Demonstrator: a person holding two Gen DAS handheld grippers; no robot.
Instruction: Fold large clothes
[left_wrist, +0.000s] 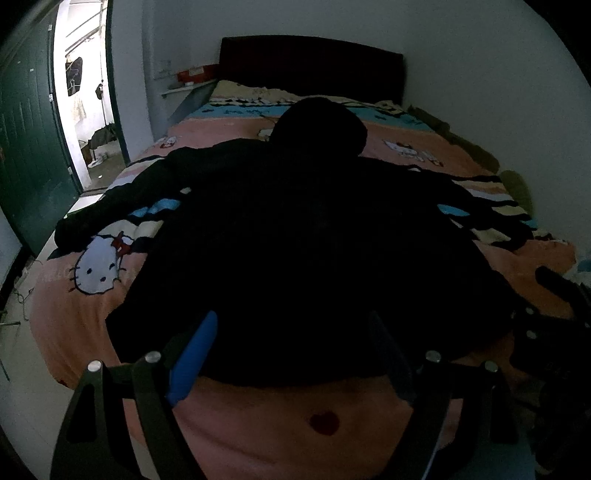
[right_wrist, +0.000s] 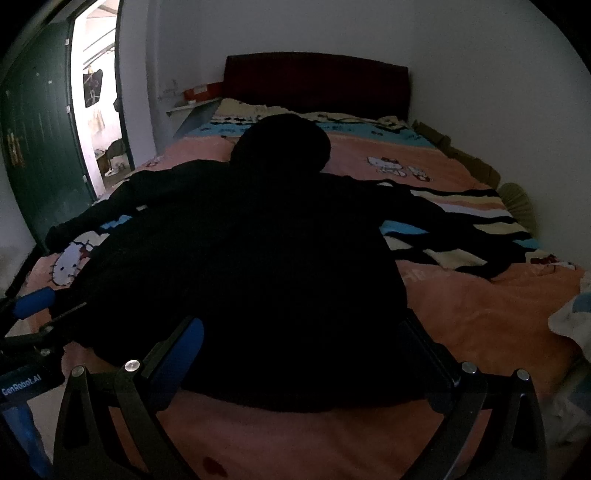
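Dim bedroom, white walls, open green door (left_wrist: 33, 147) at left, dark red headboard (right_wrist: 317, 81) at far end of the bed (left_wrist: 258, 424), which is wearing a pink cartoon-cat blanket. A black hooded garment (left_wrist: 303, 236) is lying flat across the bed's middle, hood toward the headboard, hem toward the near edge, sleeves spreading to both side edges. Left gripper (left_wrist: 295, 350) and right gripper (right_wrist: 303, 358) are both hovering at the hem, jaws gaping wide, gripping nothing. Long axis is running straight away from the fingers; each gripper is looking equally near its own hem corner.
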